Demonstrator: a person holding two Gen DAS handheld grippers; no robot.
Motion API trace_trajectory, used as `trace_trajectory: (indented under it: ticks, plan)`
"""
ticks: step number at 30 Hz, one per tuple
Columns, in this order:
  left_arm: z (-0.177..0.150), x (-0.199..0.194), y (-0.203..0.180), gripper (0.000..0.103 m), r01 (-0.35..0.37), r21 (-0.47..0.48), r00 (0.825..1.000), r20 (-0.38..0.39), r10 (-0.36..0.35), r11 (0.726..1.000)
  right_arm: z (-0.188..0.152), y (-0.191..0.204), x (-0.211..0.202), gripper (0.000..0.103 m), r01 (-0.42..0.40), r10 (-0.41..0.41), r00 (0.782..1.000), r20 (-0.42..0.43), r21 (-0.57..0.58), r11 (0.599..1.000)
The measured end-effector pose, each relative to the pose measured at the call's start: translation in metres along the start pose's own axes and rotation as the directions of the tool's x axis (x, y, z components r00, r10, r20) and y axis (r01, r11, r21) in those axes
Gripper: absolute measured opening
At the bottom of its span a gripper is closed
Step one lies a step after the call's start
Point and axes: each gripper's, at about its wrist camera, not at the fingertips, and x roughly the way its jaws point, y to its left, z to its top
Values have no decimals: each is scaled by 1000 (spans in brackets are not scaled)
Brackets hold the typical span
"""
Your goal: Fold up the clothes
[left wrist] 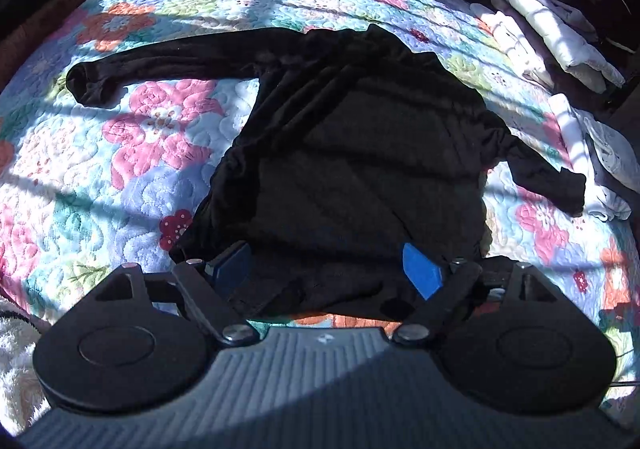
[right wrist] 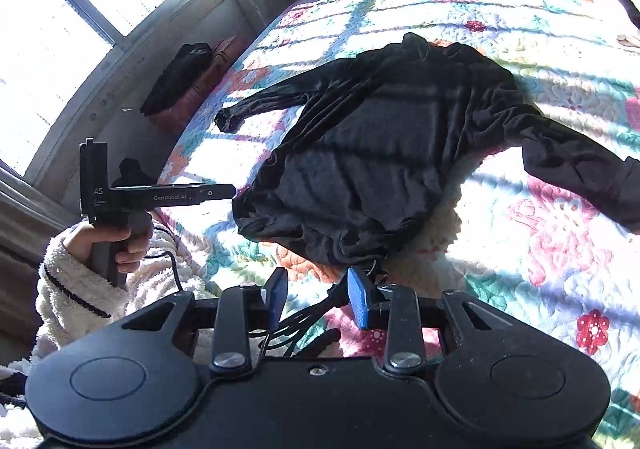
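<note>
A black long-sleeved top [left wrist: 360, 153] lies spread on a floral quilt [left wrist: 100, 153], hem toward me, one sleeve out to the left and one to the right. My left gripper [left wrist: 326, 269] is open, its blue pads on either side of the hem, which lies between them. In the right wrist view the same top [right wrist: 384, 153] lies bunched on the quilt [right wrist: 560, 241]. My right gripper [right wrist: 318, 297] is open just short of the hem's near corner, with nothing between its pads. The left gripper [right wrist: 228, 191] shows there at the hem's left edge, held by a hand.
Folded white clothes [left wrist: 552, 33] are stacked at the bed's right edge, with more pale cloth [left wrist: 608, 169] below them. A dark garment on a brown cushion [right wrist: 188, 85] sits at the bed's left side by a window [right wrist: 80, 9]. A cable [right wrist: 304, 321] hangs under my right gripper.
</note>
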Motion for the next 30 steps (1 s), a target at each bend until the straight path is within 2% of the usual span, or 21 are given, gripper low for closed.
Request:
trace_trajectory:
  ticks: [2, 4, 7, 9, 10, 12, 14, 16, 18, 20, 21, 22, 23, 25, 27, 29, 30]
  plan:
    - [-2, 16, -7, 85, -8, 0, 1000, -16, 8, 1000, -6, -6, -14, 40, -30, 30, 999, 20, 28, 999]
    - [-5, 41, -14, 86, -19, 9, 998, -66, 20, 1000, -11, -6, -12, 60, 38, -37, 998, 57, -11, 999]
    - [-6, 87, -21, 86, -58, 33, 988, -143, 62, 998, -17, -13, 30, 61, 130, -114, 986, 122, -137, 982]
    - [-8, 115, -28, 86, -107, 132, 984, -128, 124, 985, -21, -19, 66, 61, 159, -126, 980, 157, -220, 963]
    - [-8, 129, -31, 86, -126, 183, 982, -118, 149, 975, -22, -22, 83, 61, 148, -110, 981, 157, -249, 957]
    - [-10, 147, -33, 86, -106, 267, 984, -113, 140, 958, -22, -29, 127, 60, 96, -64, 991, 121, -289, 953]
    - [-12, 151, -30, 88, -82, 274, 985, -124, 120, 958, -18, -32, 164, 60, 72, -52, 996, 71, -308, 949]
    - [-16, 144, -25, 85, -20, 263, 990, -129, 55, 965, -16, -25, 189, 60, 78, -60, 996, 61, -370, 926]
    - [-20, 135, -22, 70, 39, 252, 988, -157, 1, 967, -13, -19, 207, 60, 61, -46, 998, 46, -416, 907]
    - [-25, 128, -21, 61, 47, 258, 984, -178, -1, 965, -8, -21, 223, 60, 34, -29, 999, 18, -407, 913]
    - [-28, 125, -21, 54, 52, 263, 982, -188, -2, 963, -5, -23, 232, 54, 18, -24, 1000, -10, -396, 918]
    - [-29, 121, -20, 52, 55, 262, 980, -197, -3, 964, -3, -24, 237, 30, 3, -17, 999, -32, -390, 921]
    - [-30, 116, -18, 47, 55, 255, 979, -205, -2, 965, -3, -24, 237, 16, -33, 14, 999, -51, -388, 921]
    - [-31, 104, -14, 38, 74, 223, 975, -221, -23, 972, -7, -21, 225, 12, -61, 65, 998, -6, -420, 906]
    - [-33, 93, -8, 36, 95, 194, 973, -223, -51, 976, -16, -11, 209, 12, -61, 83, 996, 23, -493, 868]
    - [-36, 82, -3, 37, 99, 184, 974, -218, -58, 978, -22, -8, 199, 6, -129, 132, 991, -31, -512, 849]
    - [-39, 77, 0, 41, 87, 180, 976, -212, -48, 980, -25, -8, 196, 6, -173, 161, 985, -69, -508, 844]
